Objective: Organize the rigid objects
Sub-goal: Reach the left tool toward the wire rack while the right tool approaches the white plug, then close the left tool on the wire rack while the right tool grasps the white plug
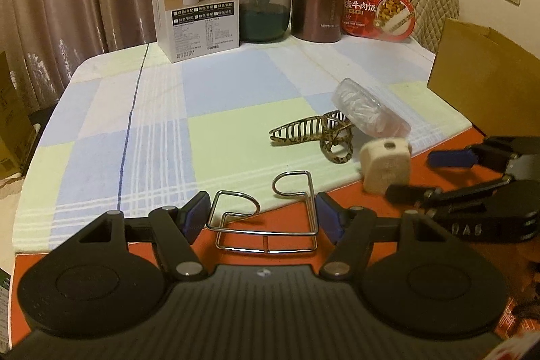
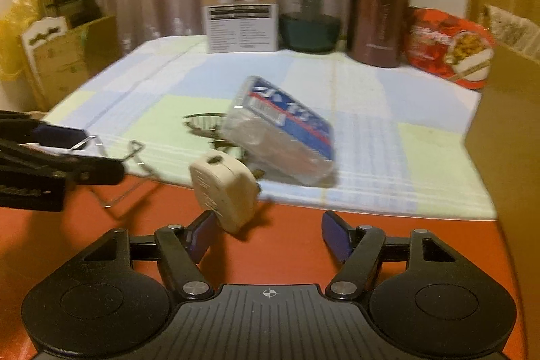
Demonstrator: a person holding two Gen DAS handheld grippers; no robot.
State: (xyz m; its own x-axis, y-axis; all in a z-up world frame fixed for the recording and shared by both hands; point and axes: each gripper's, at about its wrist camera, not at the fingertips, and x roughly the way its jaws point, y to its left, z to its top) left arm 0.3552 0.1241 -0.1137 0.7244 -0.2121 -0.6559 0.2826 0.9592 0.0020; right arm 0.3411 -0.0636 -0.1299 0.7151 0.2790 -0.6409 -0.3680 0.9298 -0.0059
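Bent wire hook (image 1: 266, 218) flat, cream plug (image 2: 224, 189) tilted, clear box (image 2: 283, 132) leaning on hair claw (image 1: 314, 132)

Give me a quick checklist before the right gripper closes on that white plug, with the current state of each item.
1. White plug between the right gripper pads: not ok, it sits by the left pad.
2. Right jaws open: ok.
3. Plug clear of the clear plastic box: cannot tell, blurred.
4. Left gripper clear of the plug: ok.
5. Wire hook gripped: not ok, pads apart.
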